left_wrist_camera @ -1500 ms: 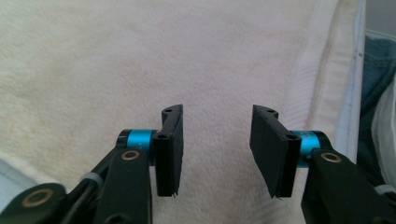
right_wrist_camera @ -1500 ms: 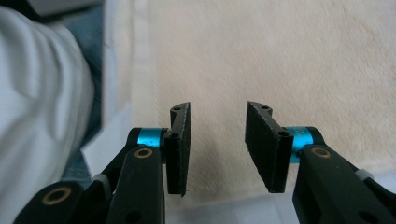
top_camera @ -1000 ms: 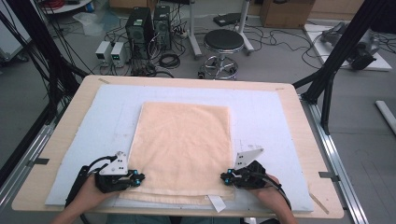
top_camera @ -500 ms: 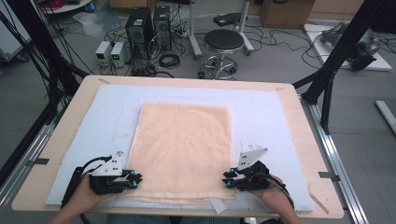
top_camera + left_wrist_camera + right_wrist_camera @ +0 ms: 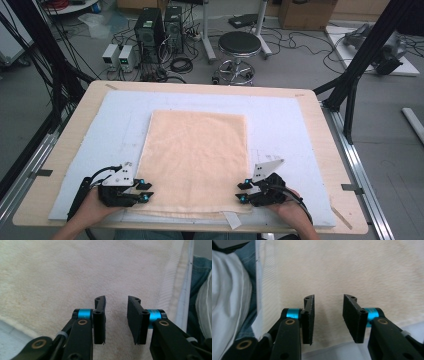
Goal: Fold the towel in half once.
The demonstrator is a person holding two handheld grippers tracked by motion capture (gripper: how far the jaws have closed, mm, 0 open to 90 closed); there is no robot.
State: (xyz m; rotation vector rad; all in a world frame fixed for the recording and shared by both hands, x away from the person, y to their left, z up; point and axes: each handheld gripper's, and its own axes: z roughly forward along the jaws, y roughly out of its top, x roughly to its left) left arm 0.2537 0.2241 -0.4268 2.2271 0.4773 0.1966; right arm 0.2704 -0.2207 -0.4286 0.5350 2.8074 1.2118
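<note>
From the high view, the peach towel [image 5: 196,160] lies flat on the white mat [image 5: 290,130], with the left gripper [image 5: 144,191] at its near-left corner and the right gripper [image 5: 242,192] at its near-right corner, both pointing inward. In the left gripper view, the jaws stand apart over the towel [image 5: 75,272], nothing between them. Right gripper view is the same deal: jaws wide apart above the towel [image 5: 362,270] near its hem.
</note>
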